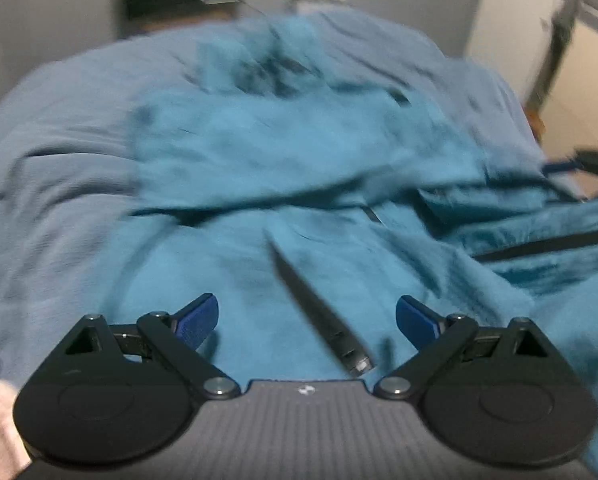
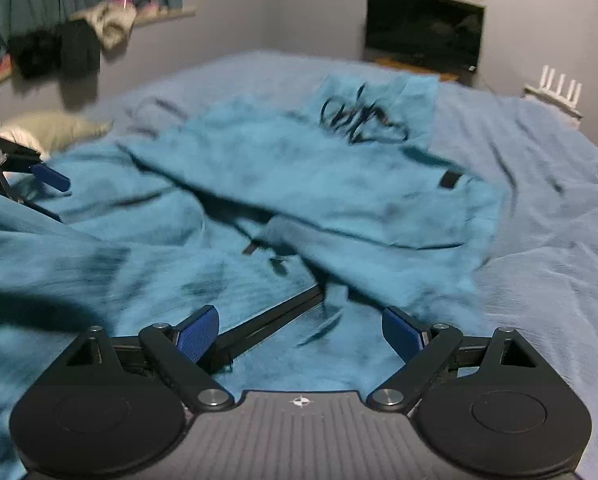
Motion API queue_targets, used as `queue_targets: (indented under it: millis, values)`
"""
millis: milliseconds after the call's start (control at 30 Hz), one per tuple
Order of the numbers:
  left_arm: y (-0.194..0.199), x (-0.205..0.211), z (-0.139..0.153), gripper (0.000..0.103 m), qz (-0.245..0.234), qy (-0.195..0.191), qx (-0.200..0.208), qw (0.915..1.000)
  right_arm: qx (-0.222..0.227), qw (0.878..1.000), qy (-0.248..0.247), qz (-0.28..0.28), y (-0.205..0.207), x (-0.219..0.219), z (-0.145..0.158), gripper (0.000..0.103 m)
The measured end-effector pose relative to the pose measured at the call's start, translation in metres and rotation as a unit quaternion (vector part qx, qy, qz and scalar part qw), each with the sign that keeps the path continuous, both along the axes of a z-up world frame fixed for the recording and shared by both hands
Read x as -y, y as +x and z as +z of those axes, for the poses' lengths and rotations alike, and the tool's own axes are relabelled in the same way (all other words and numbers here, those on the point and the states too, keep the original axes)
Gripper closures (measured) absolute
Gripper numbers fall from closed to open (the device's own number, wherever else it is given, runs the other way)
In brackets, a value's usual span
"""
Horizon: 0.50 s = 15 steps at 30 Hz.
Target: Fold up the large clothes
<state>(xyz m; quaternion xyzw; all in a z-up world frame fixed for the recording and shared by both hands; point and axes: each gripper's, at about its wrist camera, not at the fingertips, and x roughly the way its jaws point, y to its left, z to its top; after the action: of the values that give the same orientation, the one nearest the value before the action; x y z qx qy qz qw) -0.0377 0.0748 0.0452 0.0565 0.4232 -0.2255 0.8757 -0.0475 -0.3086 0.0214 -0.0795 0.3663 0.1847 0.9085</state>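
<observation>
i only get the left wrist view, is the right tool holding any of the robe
Observer: No. The right tool is open above the robe, nothing between its pads.
Operator: whats on the far part of the robe, its a smear here
Observer: Dark script lettering on a flat panel.
Operator: anything else lying on the bed
Observer: A pale pillow at the bed's left edge, beyond the left tool.
Operator: and behind the bed
Observer: A dark screen against the back wall.
</observation>
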Motion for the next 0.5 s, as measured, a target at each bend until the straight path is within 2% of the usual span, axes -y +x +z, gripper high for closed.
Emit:
queue_targets:
  millis: [100,200,333,500]
  values:
    - [-0.019,-0.030,0.025,0.007,0.028,0.010,0.018,0.9994,0.006,1.000,-0.002,-0.007,-0.019,0.019,0.020,0.012]
    - [-0.043,-0.052,0.043,0.007,0.033,0.030,0.025,0.9987,-0.003,1.000,-0.017,0.001,-0.042,0.038,0.034,0.012]
    - [-0.081,-0.074,0.051,0.007,0.003,0.047,0.021,0.9987,-0.014,0.999,-0.041,0.028,-0.076,0.054,0.051,0.012]
    - [-0.120,-0.081,0.040,0.007,-0.049,0.099,0.001,0.9939,-0.023,0.995,-0.054,0.075,-0.115,0.064,0.063,0.010]
